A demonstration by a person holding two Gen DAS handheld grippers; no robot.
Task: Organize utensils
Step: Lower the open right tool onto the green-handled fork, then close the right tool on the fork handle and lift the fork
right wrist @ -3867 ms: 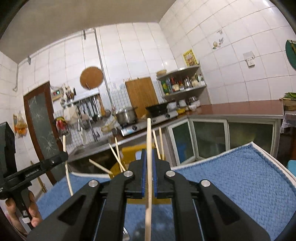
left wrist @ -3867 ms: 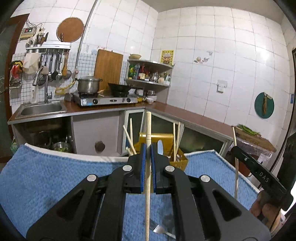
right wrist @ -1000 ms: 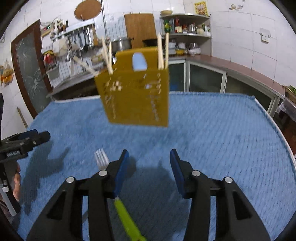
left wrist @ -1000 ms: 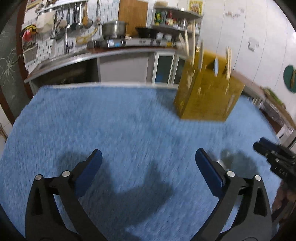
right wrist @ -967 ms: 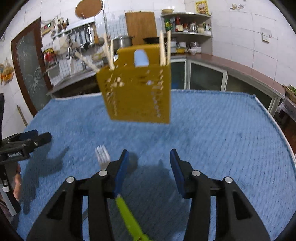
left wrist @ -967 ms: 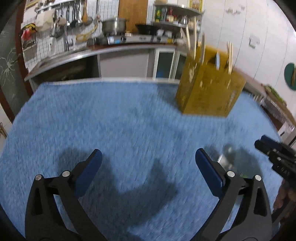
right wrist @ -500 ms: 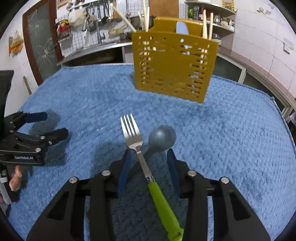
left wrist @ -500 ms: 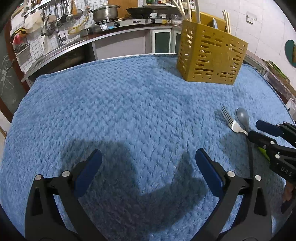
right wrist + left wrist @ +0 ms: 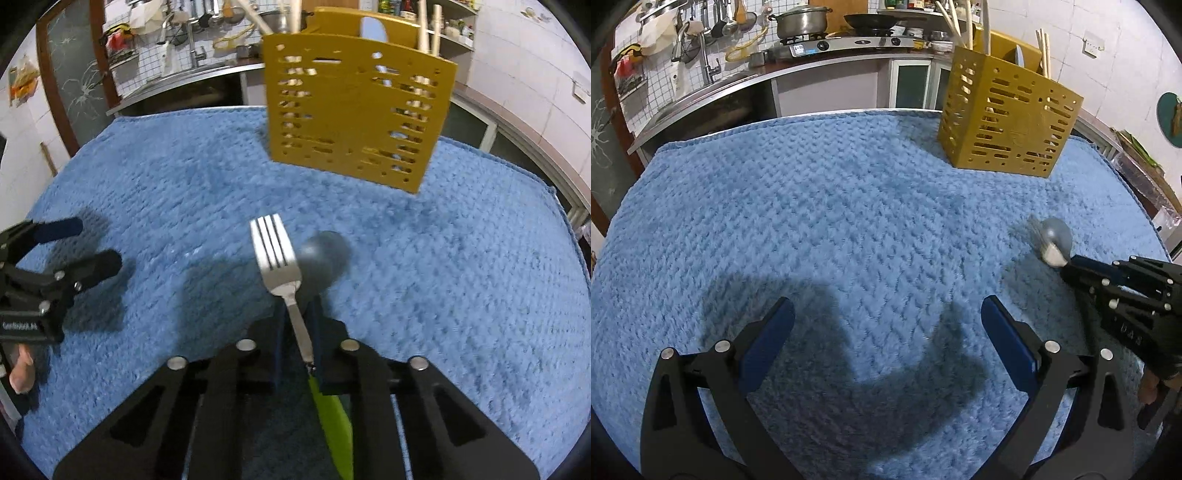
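A yellow slotted utensil holder with several chopsticks in it stands at the far side of the blue towel; it also shows in the left wrist view. A fork with a green handle lies beside a grey spoon. My right gripper has its jaws closed in on the fork's neck. In the left wrist view the right gripper sits at the fork and spoon. My left gripper is wide open and empty over bare towel.
A kitchen counter with sink, stove and pot runs behind the table. The towel's edges drop off at the right and far sides. My left gripper shows at the left in the right wrist view.
My right gripper has narrowed its jaws onto the fork's neck. The left gripper has moved slightly forward and stays open.
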